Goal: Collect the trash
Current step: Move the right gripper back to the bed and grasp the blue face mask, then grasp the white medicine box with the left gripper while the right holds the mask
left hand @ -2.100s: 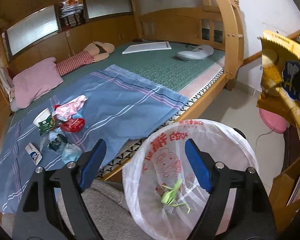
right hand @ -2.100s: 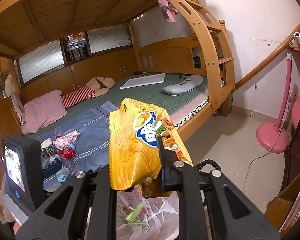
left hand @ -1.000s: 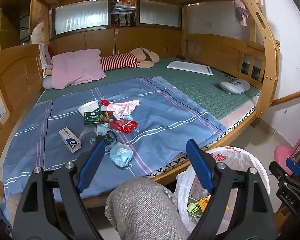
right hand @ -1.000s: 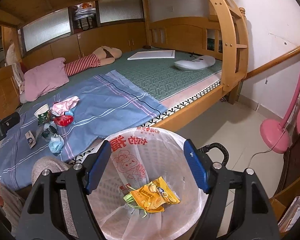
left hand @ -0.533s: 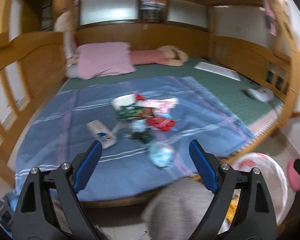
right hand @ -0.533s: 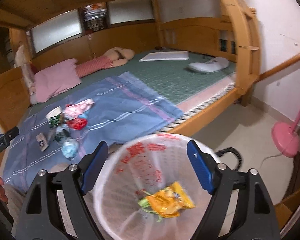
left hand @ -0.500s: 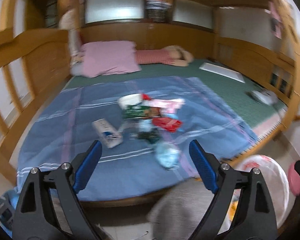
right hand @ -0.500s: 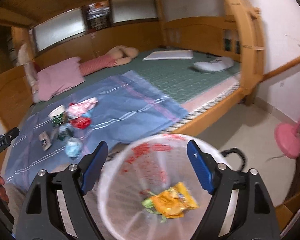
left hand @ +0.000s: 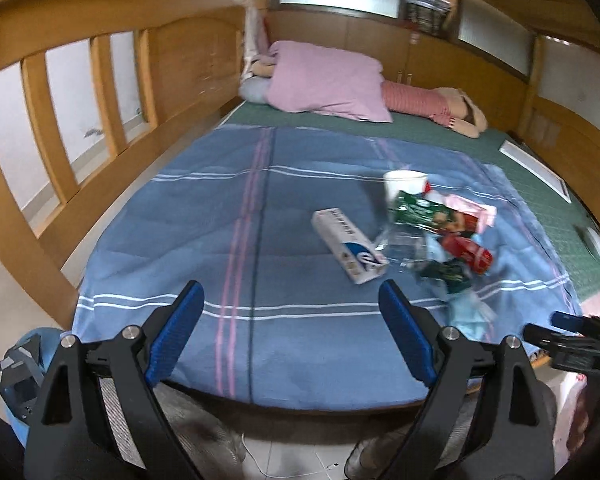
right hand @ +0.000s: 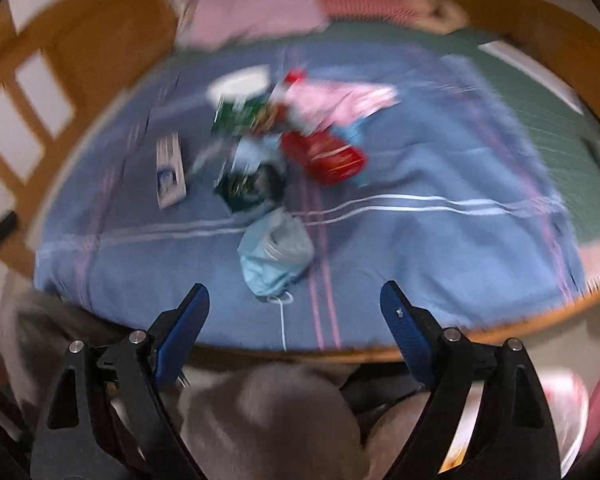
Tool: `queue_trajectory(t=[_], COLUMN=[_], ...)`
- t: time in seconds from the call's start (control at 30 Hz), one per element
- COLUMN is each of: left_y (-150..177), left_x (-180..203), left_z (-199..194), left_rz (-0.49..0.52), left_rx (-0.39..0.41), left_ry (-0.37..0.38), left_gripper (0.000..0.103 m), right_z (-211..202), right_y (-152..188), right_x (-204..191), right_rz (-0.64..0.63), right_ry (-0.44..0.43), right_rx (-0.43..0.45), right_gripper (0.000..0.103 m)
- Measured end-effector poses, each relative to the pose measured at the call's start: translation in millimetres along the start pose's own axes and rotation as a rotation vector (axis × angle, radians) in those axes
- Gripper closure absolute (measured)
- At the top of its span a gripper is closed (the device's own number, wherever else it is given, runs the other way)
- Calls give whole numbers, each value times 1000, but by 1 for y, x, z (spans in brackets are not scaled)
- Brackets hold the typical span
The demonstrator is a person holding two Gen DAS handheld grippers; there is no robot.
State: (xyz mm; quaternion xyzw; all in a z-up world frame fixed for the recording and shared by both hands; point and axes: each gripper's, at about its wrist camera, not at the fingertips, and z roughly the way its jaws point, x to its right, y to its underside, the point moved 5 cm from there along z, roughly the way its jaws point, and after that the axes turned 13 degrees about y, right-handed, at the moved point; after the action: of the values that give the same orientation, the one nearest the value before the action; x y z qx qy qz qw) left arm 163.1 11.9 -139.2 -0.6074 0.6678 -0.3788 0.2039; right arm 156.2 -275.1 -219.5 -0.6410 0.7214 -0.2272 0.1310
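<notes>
A pile of trash lies on the blue striped blanket (left hand: 204, 240): a white box (left hand: 350, 244), a white paper cup (left hand: 404, 184), a green wrapper (left hand: 420, 210), a red packet (left hand: 466, 250), a pink wrapper (left hand: 470, 210) and a light blue face mask (right hand: 274, 252). My left gripper (left hand: 290, 336) is open and empty above the blanket's near edge. My right gripper (right hand: 294, 328) is open and empty, just short of the face mask. The right wrist view is blurred. The white bin bag (left hand: 572, 408) shows only at the lower right edge.
A pink pillow (left hand: 324, 80) and a striped doll (left hand: 428, 108) lie at the bed's head. A wooden side rail (left hand: 80, 100) runs along the left. The person's grey knee (right hand: 272, 420) is below the grippers. A blue object (left hand: 16, 368) sits on the floor at left.
The right gripper let the yellow snack bag fall into the bin bag. Both grippers then swung left from the bin toward the trash pile on the bed.
</notes>
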Motion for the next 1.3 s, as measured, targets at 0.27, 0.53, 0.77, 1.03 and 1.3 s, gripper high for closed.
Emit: queue_trajectory(t=[0.27,0.53,0.77,1.03,1.3], left_y=[-3,-1,2,3,-11], left_x=[-31,-35,-26,-2,31], left_z=[10,19,38,98,180], left_rz=[-54,-62,-30,-18,3], left_rx=[-11,-31,-65,-154,-219], left_ry=[-36,-49,-51,-25,-46], left_gripper=[14,14,14,14,14], right_z=[62,101,65,0,10], right_y=[-28,-28,-30,-15,-10], right_x=[-40,-47,-38,-35,-20], right_rz=[-229,-291,-168,11,111], right_ry=[-1,42,-29,-155,-194], right_rx=[-140,-319,-261,-25,-20], right_gripper=[17,73,85,85,85])
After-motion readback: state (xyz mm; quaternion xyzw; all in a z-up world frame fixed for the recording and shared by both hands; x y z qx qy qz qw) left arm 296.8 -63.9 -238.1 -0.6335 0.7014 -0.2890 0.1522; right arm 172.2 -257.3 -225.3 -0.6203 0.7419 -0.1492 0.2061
